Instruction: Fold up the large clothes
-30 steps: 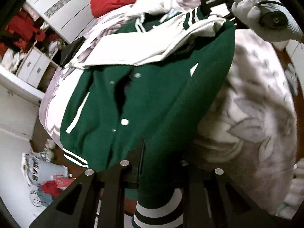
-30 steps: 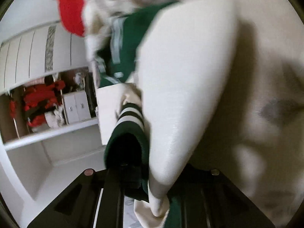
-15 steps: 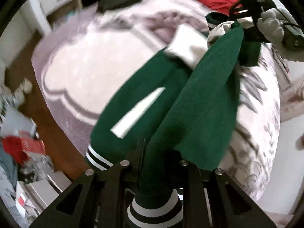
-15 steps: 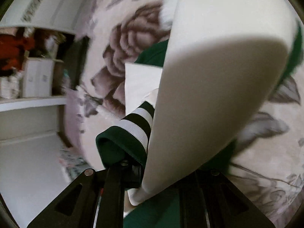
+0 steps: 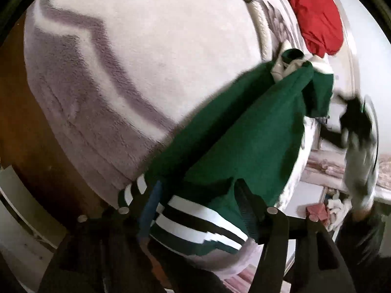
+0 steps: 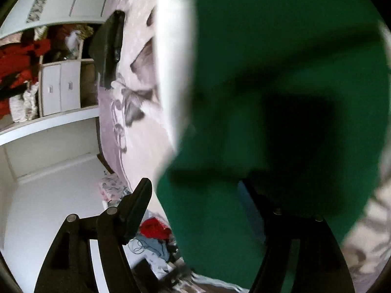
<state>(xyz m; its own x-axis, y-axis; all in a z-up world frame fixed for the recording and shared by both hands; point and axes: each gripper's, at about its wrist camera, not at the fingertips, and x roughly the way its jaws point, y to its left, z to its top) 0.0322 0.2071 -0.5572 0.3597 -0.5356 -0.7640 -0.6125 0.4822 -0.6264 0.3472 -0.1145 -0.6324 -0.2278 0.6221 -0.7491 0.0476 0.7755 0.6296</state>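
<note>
The green jacket (image 5: 234,131) is a wool varsity type with white sleeves and black-and-white striped ribbing. Its striped hem lies between the opening jaws of the left gripper (image 5: 195,195), whose pads stand clear of the cloth. From there the jacket stretches lengthwise up and rightward over the pale floral blanket (image 5: 136,56) toward a red garment (image 5: 317,17). The right gripper (image 6: 195,190) is opening too; green cloth hangs loose between its fingers. No writing is readable.
</note>
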